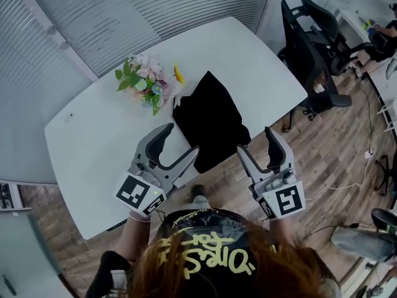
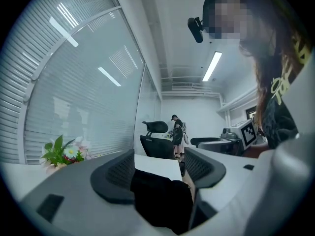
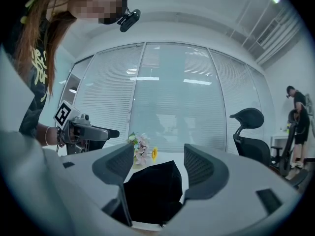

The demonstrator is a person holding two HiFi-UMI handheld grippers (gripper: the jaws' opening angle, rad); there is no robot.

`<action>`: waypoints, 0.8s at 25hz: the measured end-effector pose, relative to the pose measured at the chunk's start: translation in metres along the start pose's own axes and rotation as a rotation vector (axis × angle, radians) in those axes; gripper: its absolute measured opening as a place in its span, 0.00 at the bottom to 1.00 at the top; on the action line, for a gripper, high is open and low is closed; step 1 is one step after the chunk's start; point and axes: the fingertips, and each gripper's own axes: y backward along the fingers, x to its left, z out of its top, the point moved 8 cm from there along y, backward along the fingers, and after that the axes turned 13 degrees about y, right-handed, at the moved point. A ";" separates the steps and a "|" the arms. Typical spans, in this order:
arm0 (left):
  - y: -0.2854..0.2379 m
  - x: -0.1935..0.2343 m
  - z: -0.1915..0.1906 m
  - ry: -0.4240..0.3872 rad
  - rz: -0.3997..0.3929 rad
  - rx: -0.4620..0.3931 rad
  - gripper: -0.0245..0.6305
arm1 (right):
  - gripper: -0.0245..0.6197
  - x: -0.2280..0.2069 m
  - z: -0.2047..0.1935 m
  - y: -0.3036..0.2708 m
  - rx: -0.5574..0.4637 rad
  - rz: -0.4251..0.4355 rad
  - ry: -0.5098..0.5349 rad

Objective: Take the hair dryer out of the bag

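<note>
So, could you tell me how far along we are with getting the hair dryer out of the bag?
Nothing looks done yet: the black bag lies on the table and no hair dryer is in sight. In hand: the left hand-held gripper and right hand-held gripper, both open and empty, point at the bag from its near side. Left: open the bag, grasp the dryer and lift it out.

Head view steeply down over the white table (image 1: 248, 61); both gripper views level, close, black bag (image 3: 150, 193) shared.
</note>
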 end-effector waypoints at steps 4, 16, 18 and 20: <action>-0.009 0.010 -0.001 0.004 -0.025 0.013 0.51 | 0.51 -0.005 -0.003 -0.007 0.008 -0.014 -0.003; -0.028 -0.001 -0.008 0.007 0.015 0.019 0.51 | 0.51 -0.032 -0.017 -0.008 -0.014 0.095 -0.002; -0.029 -0.006 -0.010 0.016 0.048 0.004 0.51 | 0.51 -0.039 -0.019 -0.009 -0.032 0.148 0.007; -0.028 -0.012 -0.013 0.028 0.086 -0.010 0.51 | 0.51 -0.047 -0.023 -0.010 -0.041 0.212 0.016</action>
